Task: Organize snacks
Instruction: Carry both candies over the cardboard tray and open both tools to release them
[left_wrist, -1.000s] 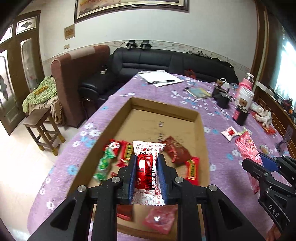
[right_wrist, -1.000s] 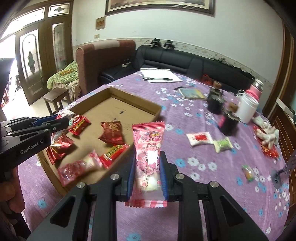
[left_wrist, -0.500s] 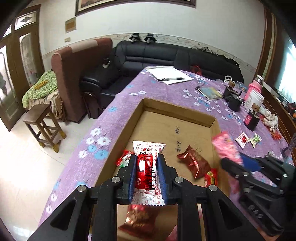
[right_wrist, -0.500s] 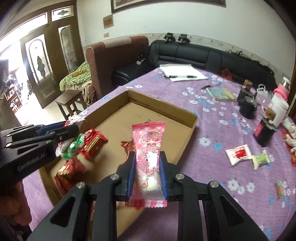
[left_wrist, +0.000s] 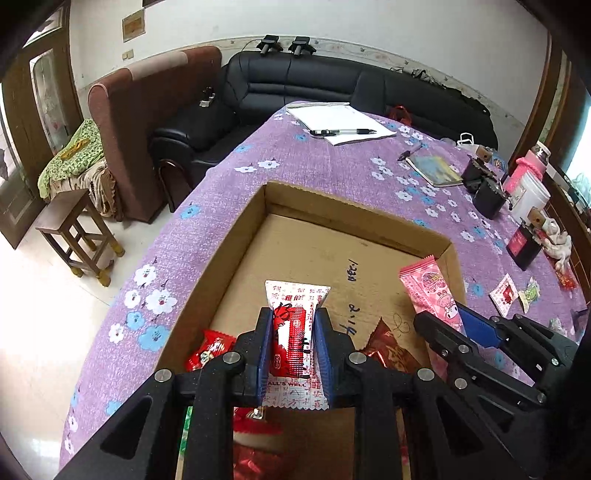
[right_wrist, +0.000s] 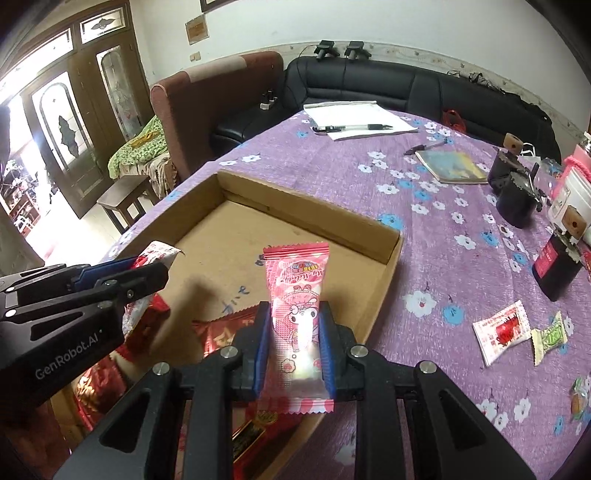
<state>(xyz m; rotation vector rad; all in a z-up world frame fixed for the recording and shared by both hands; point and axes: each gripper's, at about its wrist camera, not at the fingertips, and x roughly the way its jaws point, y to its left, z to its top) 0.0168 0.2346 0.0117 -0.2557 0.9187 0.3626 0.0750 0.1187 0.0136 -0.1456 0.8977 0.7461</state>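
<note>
Cardboard walls bound the working space: the shallow box (left_wrist: 354, 258) sits on the purple flowered desk (left_wrist: 332, 162) with its left wall running close along the desk's left edge, beyond which the floor drops away. The far half of the box floor is bare brown card, while red-wrapped snacks (left_wrist: 210, 349) crowd the near end.

Both claws hang over that near end, side by side. The left claw (left_wrist: 294, 352) is clamped on a white-and-red sachet (left_wrist: 295, 332), its blue pads pressing the packet's two long edges so the top stands upright above the fingers. The right claw (right_wrist: 294, 345) is clamped in the same way on a pink candy packet (right_wrist: 297, 306), which also stands upright and points toward the box's far right corner.

The left wrist view shows the right claw (left_wrist: 439, 328) from its side, low at the right near the box's right wall, with the pink packet angled up out of it. The right wrist view shows the left claw (right_wrist: 147, 273) at the left, over the box's near left part, the sachet's crimped end poking past its tips. Only the right wrist view gives a clear look at the loose sweets on the cloth to the right of the box: a white-and-red packet (right_wrist: 502, 330) and a green one (right_wrist: 550, 336) just beside it.
</note>
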